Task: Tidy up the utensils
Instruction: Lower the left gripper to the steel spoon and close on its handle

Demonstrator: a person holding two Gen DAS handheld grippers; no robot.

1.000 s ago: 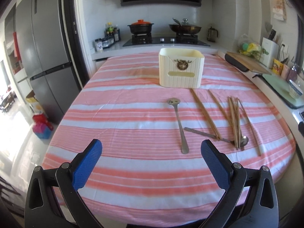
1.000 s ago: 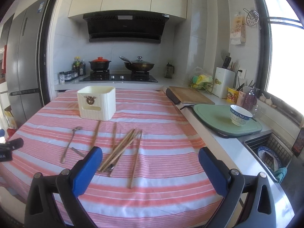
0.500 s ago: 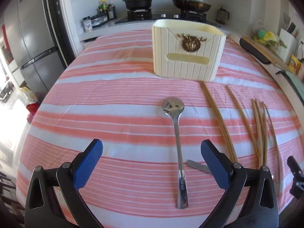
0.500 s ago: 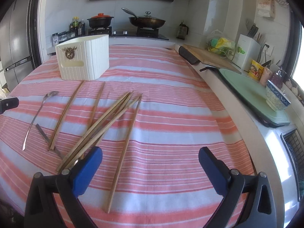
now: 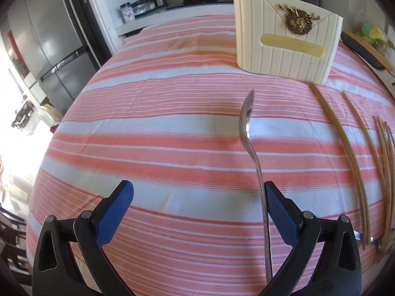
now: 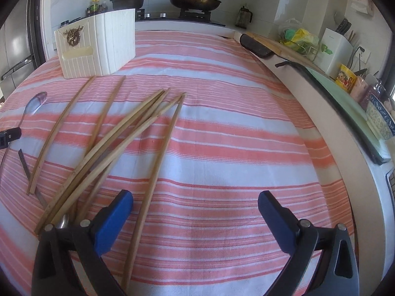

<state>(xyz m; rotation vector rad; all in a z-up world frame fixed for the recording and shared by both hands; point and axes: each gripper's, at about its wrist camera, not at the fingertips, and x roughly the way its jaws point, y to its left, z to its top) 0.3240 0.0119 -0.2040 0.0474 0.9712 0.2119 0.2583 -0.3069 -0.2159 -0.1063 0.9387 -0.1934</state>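
Note:
A steel spoon (image 5: 249, 133) lies on the striped tablecloth, bowl toward the cream utensil holder (image 5: 284, 39). My left gripper (image 5: 197, 207) is open low over the cloth; the spoon's handle runs between the fingers, close beside the right finger (image 5: 281, 209). Several wooden chopsticks (image 6: 118, 145) lie in a loose fan, also at the right of the left wrist view (image 5: 355, 162). My right gripper (image 6: 195, 212) is open, with one chopstick (image 6: 158, 167) running under it by the left finger. The spoon (image 6: 32, 106) and holder (image 6: 98, 44) show at far left.
A second steel utensil (image 6: 27, 170) lies under the chopsticks. A cutting board (image 6: 269, 44), green tray (image 6: 345, 98) and patterned bowl (image 6: 380, 120) line the right counter. A stove with pots (image 6: 192, 0) is behind; a fridge (image 5: 44, 42) stands left.
Both grippers have moved forward and down toward the table. The left one has closed in around the spoon handle; the right one now hovers over the chopsticks. Both stay open.

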